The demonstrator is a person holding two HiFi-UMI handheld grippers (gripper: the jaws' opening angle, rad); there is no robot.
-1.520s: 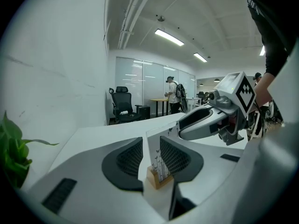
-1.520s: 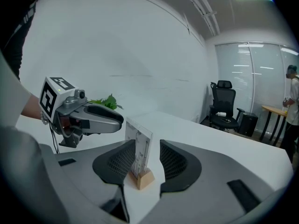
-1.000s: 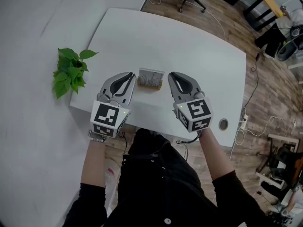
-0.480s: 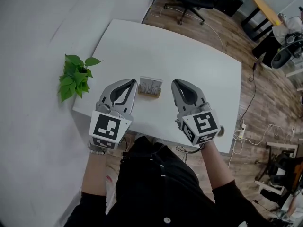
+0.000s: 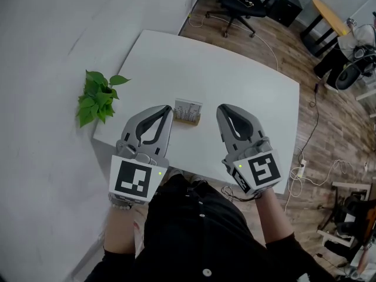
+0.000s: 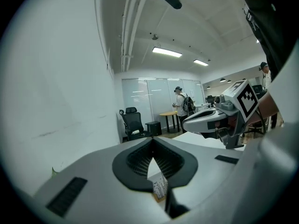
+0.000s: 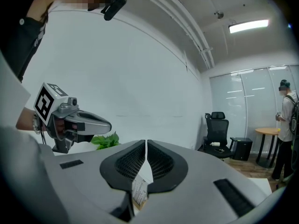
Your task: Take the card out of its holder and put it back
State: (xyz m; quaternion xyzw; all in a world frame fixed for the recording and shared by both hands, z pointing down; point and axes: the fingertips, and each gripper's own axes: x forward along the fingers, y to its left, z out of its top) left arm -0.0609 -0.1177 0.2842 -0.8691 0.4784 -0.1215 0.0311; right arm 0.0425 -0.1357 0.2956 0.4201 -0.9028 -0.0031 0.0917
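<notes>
- The left gripper is closed and empty. In the left gripper view its two dark ribbed pads meet at the tips with nothing clamped between them.
- The right gripper is closed too, with only a hairline slit between its pads and nothing caught in it.
- Both grippers are held side by side above the near edge of a white table, pointing away from the person.
- The card is small and pale, with rows of fine dark print across its face.
- It stands upright in a low tan holder on the table.
- From above, the card sits between the two gripper tips and clear of both. It is near the left tip and a little further from the right.
- Each gripper view shows a sliver of the card beyond the hollow behind its closed pads.
- A leafy green plant sits past the table's left edge.
</notes>
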